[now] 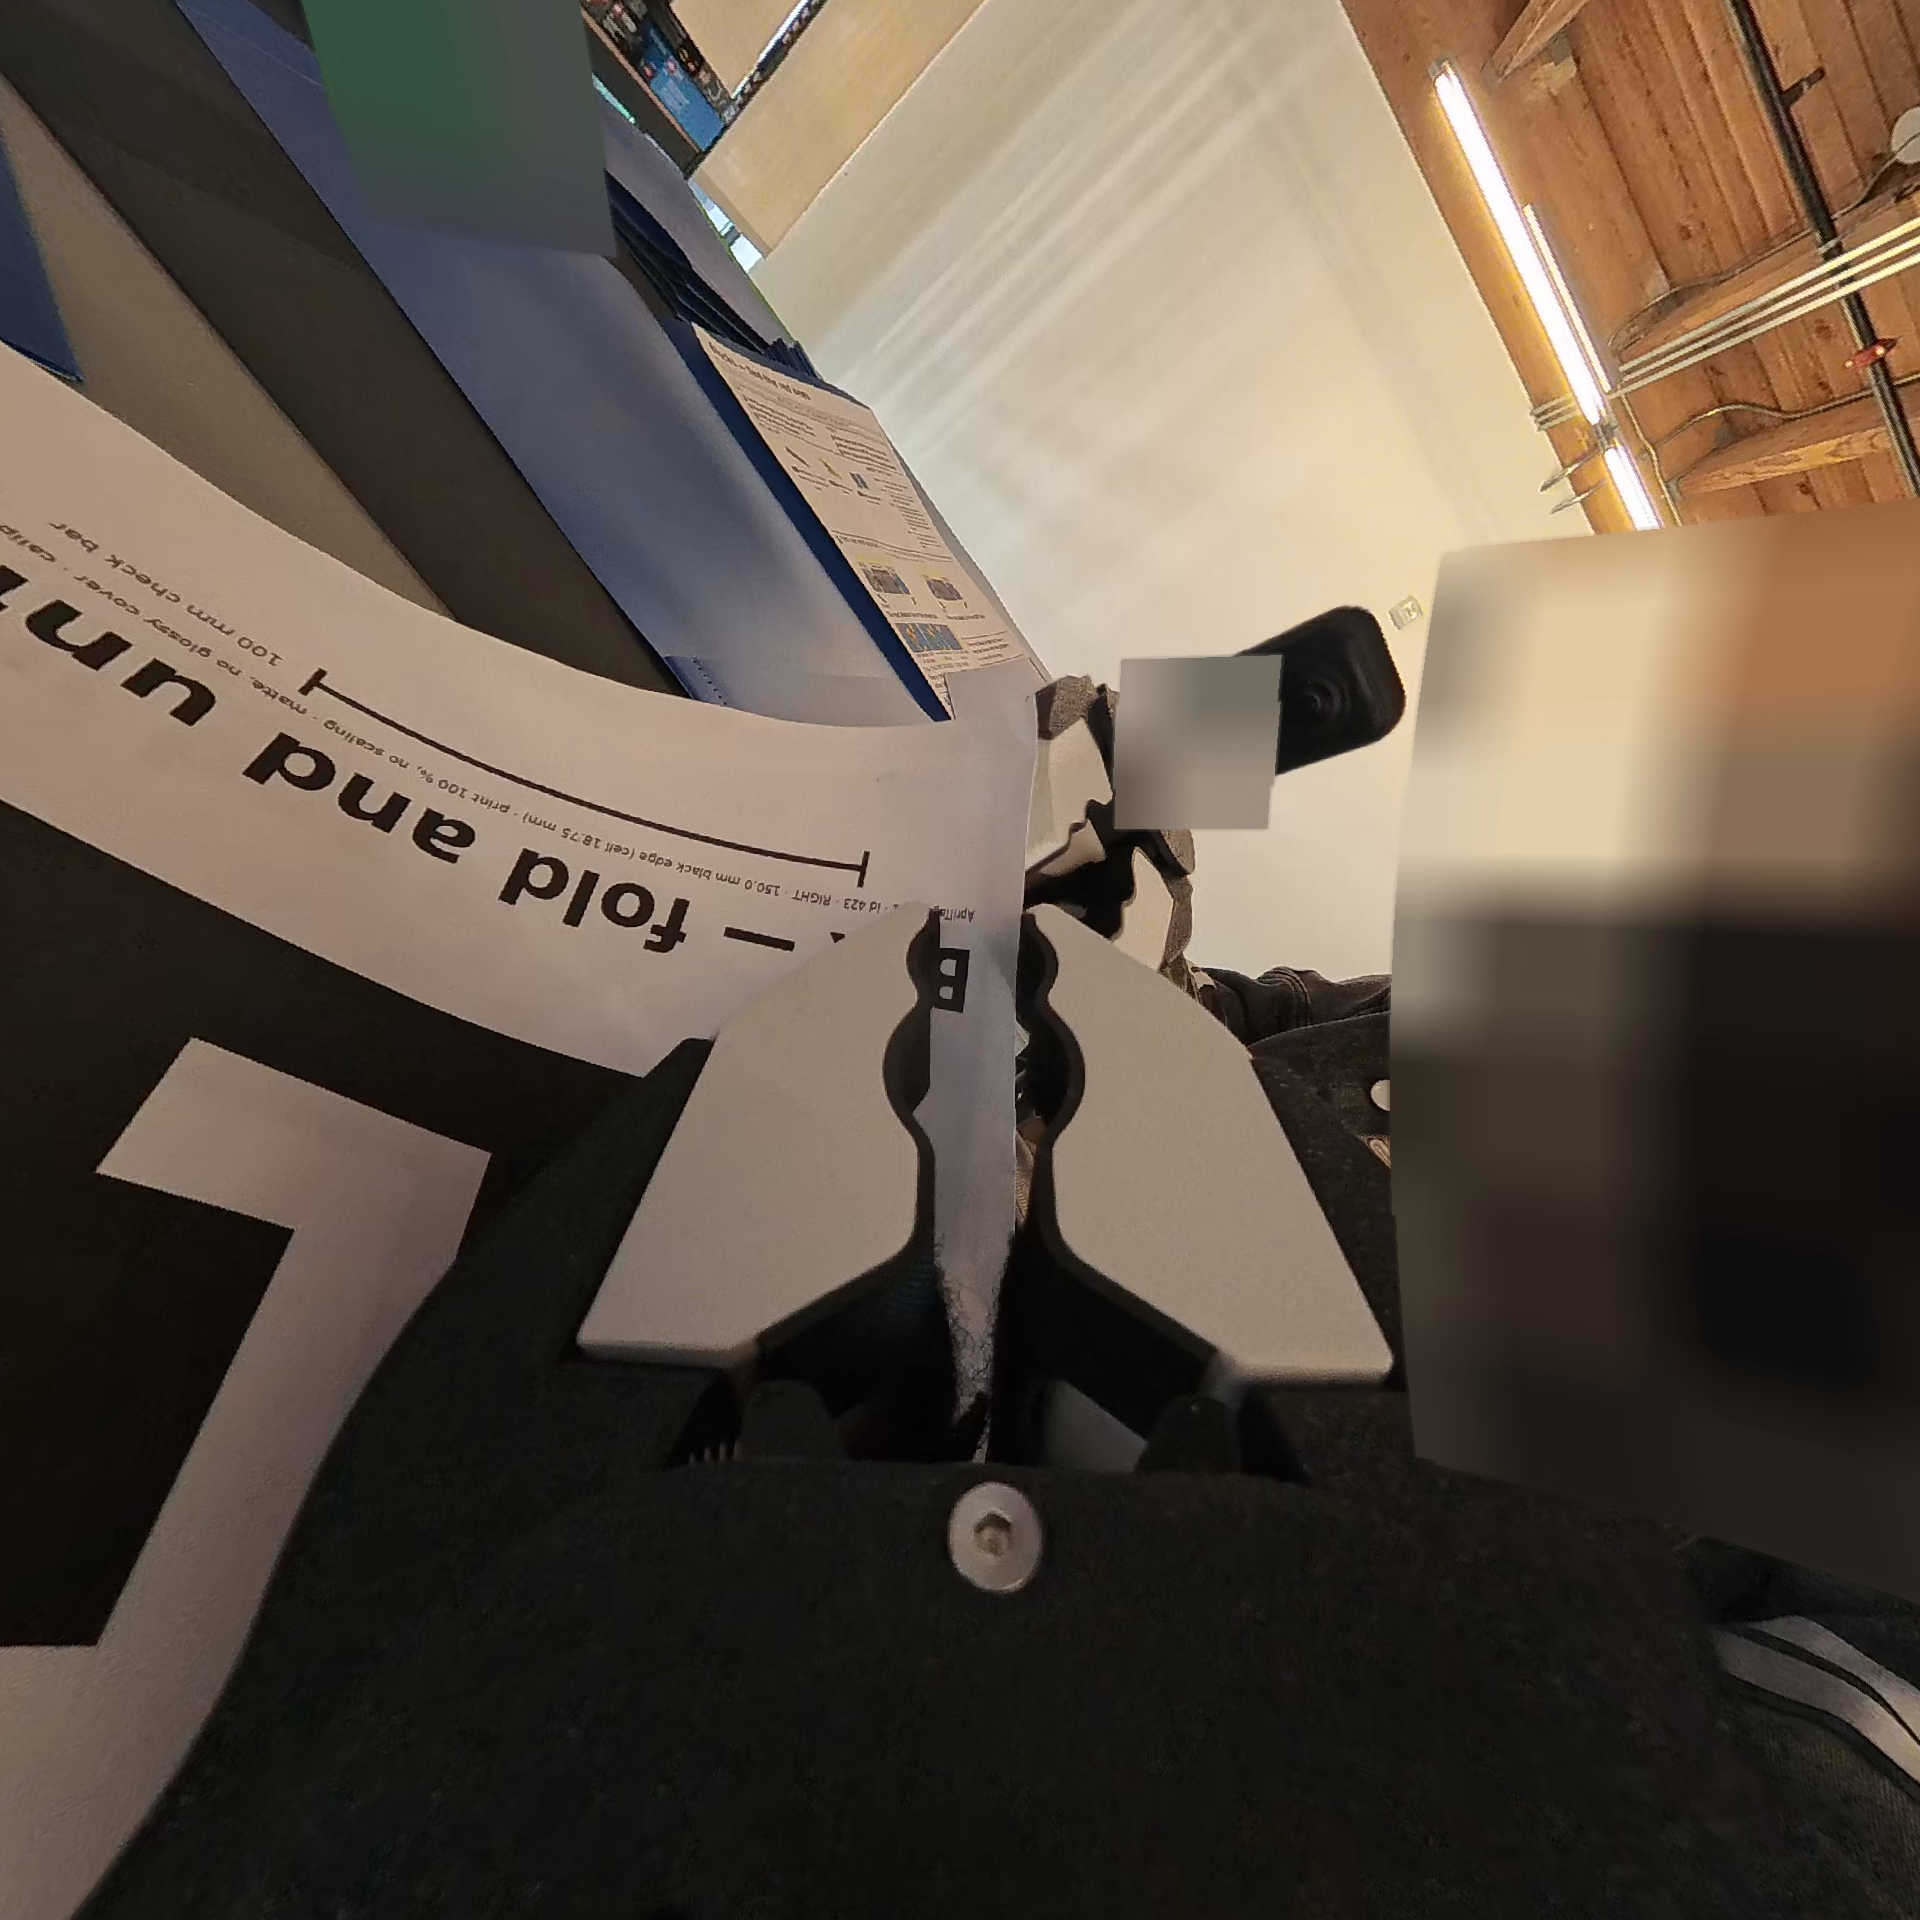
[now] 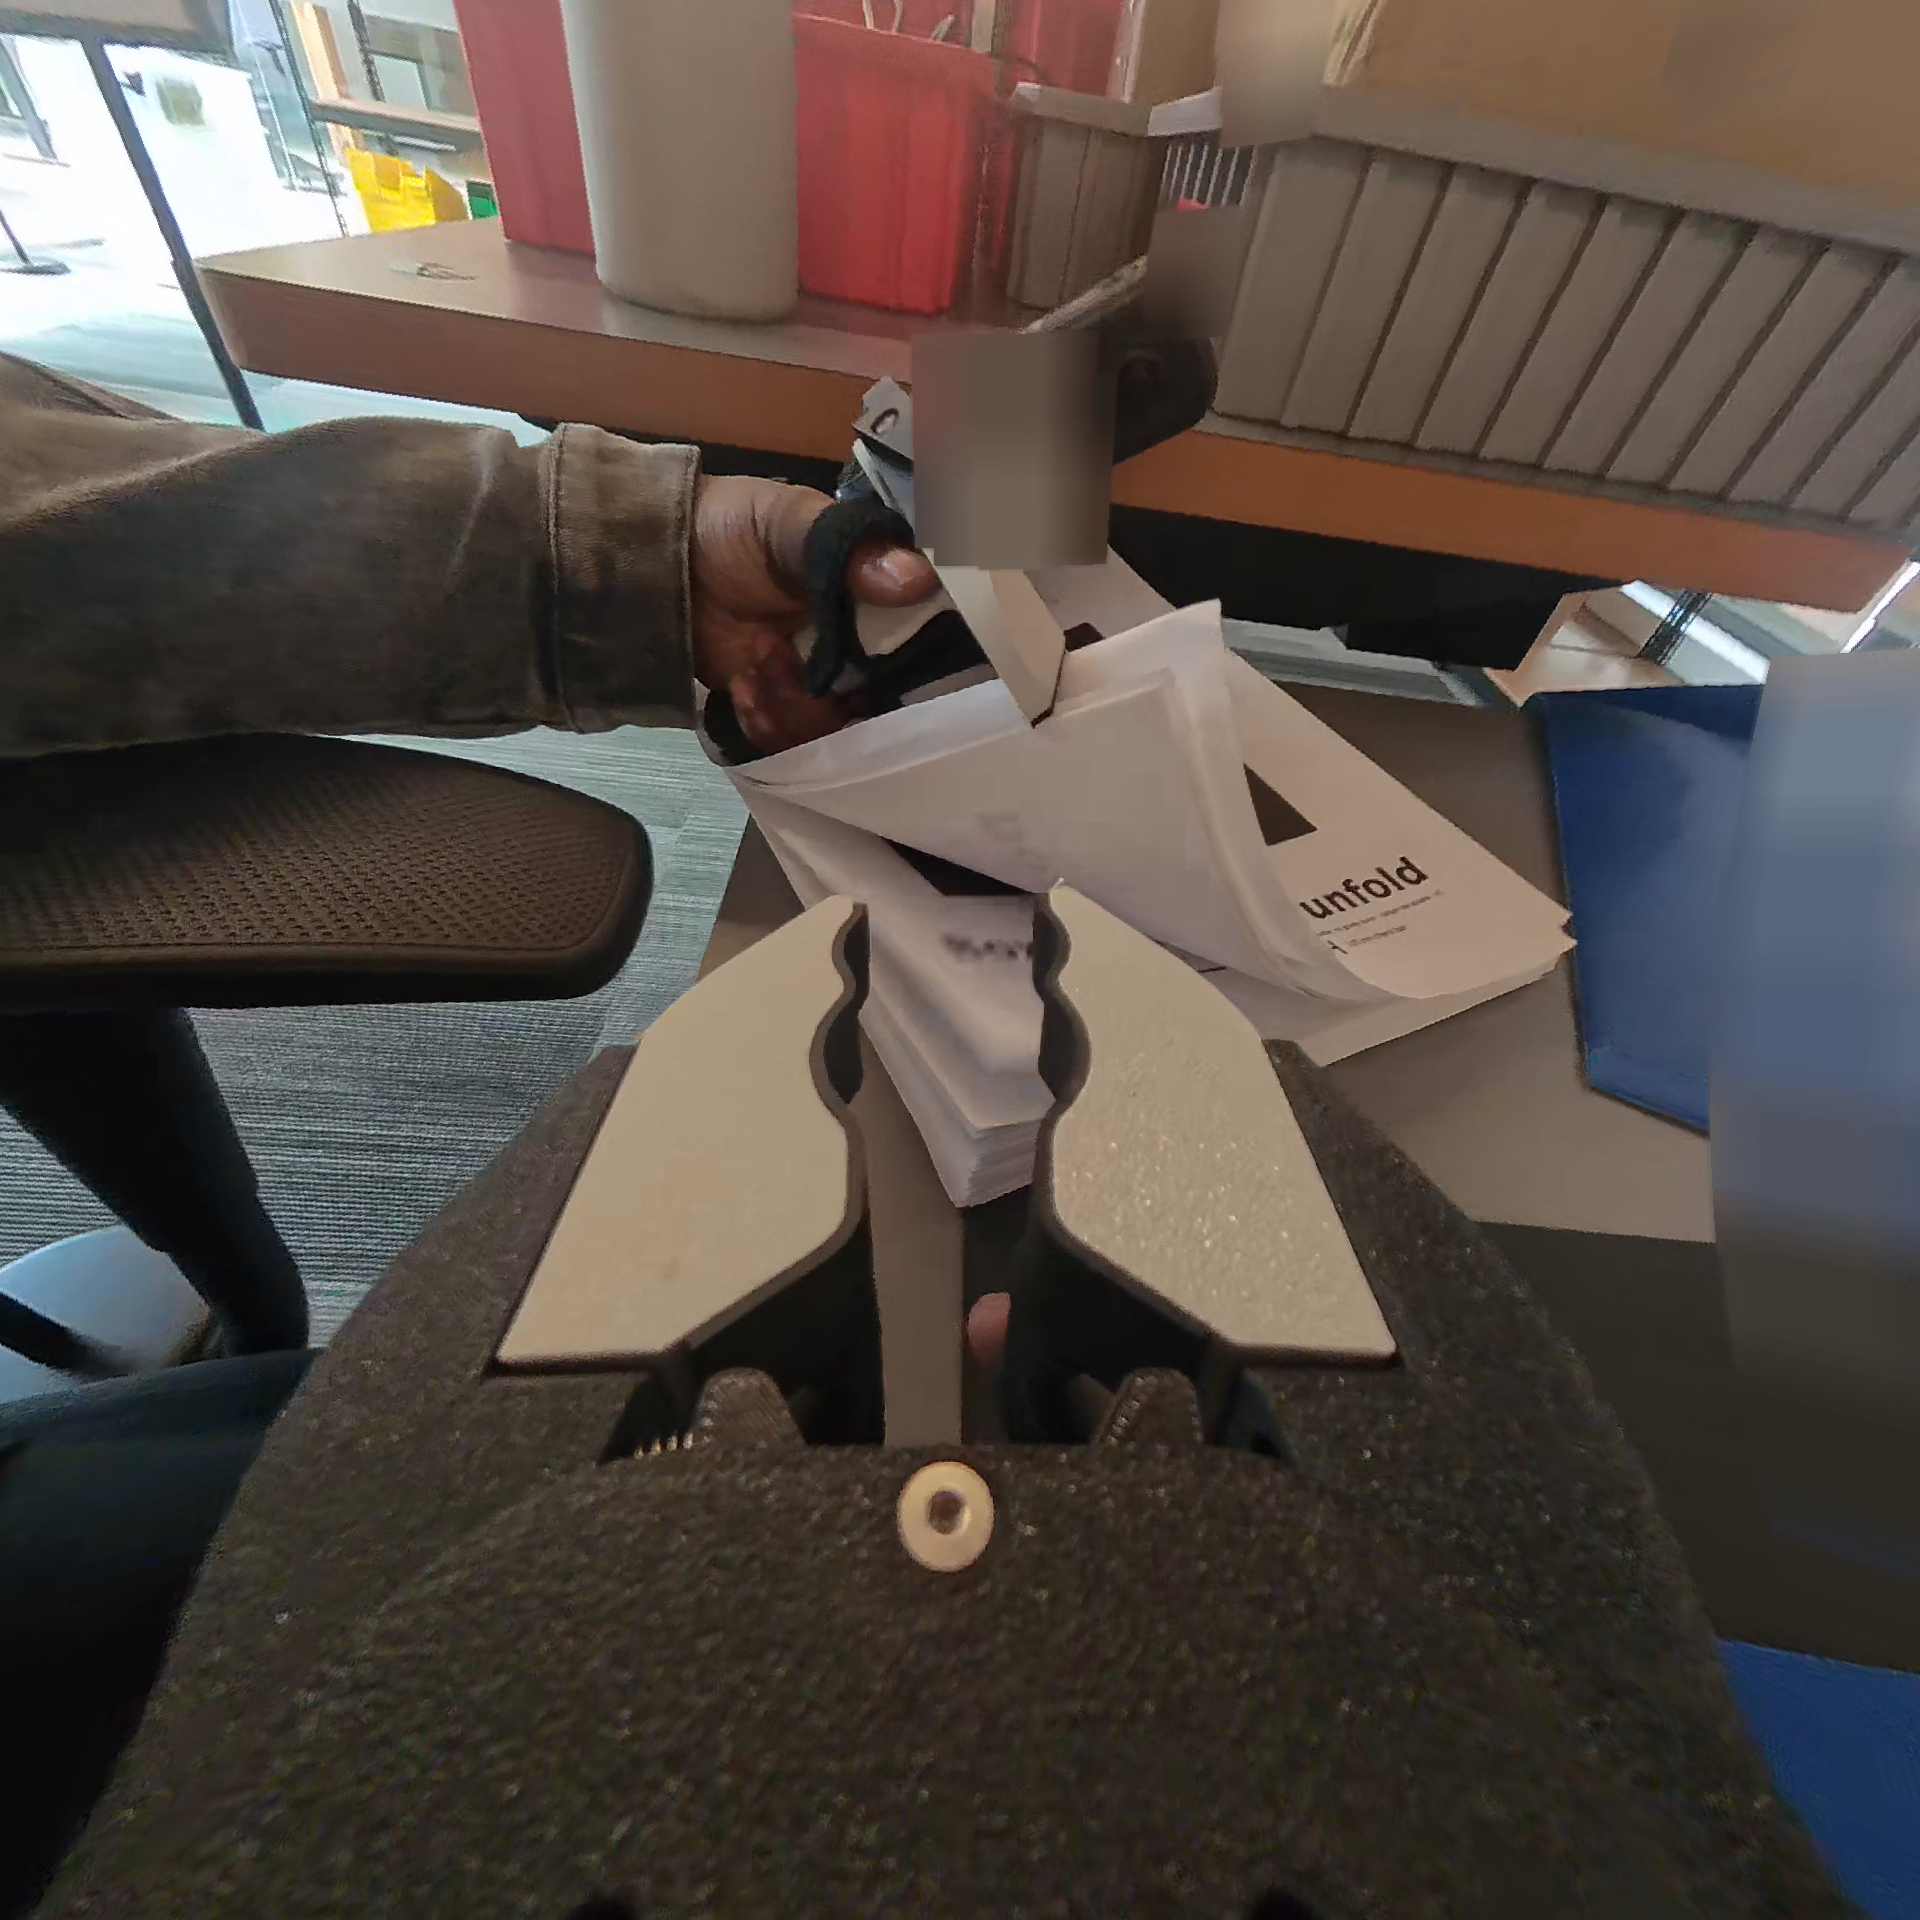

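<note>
My left gripper (image 1: 982,920) is shut on the edge of a white printed sheet (image 1: 520,831) with large black print, and the paper runs up between its grey fingers. In the right wrist view the left gripper (image 2: 1029,675) is held by a hand (image 2: 758,582) and lifts the top sheet (image 2: 1039,790) into a curl off a paper stack (image 2: 1455,966). My right gripper (image 2: 951,904) is open and empty, low over the near corner of the stack. The stack corner shows through the gap between its fingers.
The stack lies on a dark table (image 2: 1403,1143) with a blue folder (image 2: 1642,883) to its right. A mesh chair armrest (image 2: 312,873) is at left. Behind is a wooden table (image 2: 623,343) with grey crates (image 2: 1558,312) and red bins (image 2: 883,156). Blue folders (image 1: 582,436) rise behind the sheet. There is about 5 cm between the tips of the two grippers.
</note>
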The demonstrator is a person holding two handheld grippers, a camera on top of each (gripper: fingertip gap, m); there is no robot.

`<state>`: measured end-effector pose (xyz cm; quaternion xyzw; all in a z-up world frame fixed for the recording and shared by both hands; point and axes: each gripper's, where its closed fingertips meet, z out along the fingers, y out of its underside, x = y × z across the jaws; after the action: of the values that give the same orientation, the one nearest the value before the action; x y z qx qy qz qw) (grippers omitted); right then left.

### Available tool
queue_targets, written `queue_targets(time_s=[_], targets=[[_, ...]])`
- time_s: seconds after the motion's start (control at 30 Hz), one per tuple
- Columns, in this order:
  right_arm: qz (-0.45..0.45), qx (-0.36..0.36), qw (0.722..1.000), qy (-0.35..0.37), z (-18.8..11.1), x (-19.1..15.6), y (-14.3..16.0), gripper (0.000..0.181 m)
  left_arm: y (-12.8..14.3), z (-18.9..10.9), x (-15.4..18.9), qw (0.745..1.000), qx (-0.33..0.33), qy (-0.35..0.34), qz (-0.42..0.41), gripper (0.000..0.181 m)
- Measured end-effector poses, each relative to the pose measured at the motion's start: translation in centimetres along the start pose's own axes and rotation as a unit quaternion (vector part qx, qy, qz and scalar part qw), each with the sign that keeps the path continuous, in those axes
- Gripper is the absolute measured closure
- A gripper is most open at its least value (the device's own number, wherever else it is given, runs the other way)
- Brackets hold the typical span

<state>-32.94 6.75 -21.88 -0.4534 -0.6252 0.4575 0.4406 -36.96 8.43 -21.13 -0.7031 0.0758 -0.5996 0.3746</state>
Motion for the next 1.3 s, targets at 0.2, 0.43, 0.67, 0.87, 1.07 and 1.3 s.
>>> queue_targets(time_s=[0.2, 0.43, 0.67, 0.87, 1.07, 1.3], targets=[[0.023, 0.019, 1.0, -0.001, -0.1, 0.3, -0.4, 0.151, 0.0, 0.0, 0.0, 1.0, -0.001, 0.0, 0.0, 0.167], [0.032, -0.01, 0.999, -0.005, 0.5, 0.3, 0.3, 0.15, 0.0, 0.0, -0.1, 1.0, 0.0, 0.0, -0.002, 0.167], [0.041, -0.018, 0.999, -0.006, 0.6, 0.4, 0.5, 0.151, 0.1, 0.0, -0.1, 1.0, -0.001, -0.004, 0.0, 0.169], [0.045, -0.015, 0.999, -0.007, 0.5, 0.4, 0.4, 0.151, 0.0, 0.0, -0.1, 1.0, 0.001, -0.002, 0.0, 0.17], [0.028, 0.002, 1.0, -0.007, 0.1, 0.1, 0.0, 0.16, 0.0, -0.1, -0.2, 1.0, 0.002, -0.003, 0.0, 0.17], [0.021, -0.005, 1.0, -0.004, 0.1, 0.1, 0.2, 0.161, 0.0, -0.1, -0.1, 1.0, 0.002, -0.001, 0.0, 0.17]])
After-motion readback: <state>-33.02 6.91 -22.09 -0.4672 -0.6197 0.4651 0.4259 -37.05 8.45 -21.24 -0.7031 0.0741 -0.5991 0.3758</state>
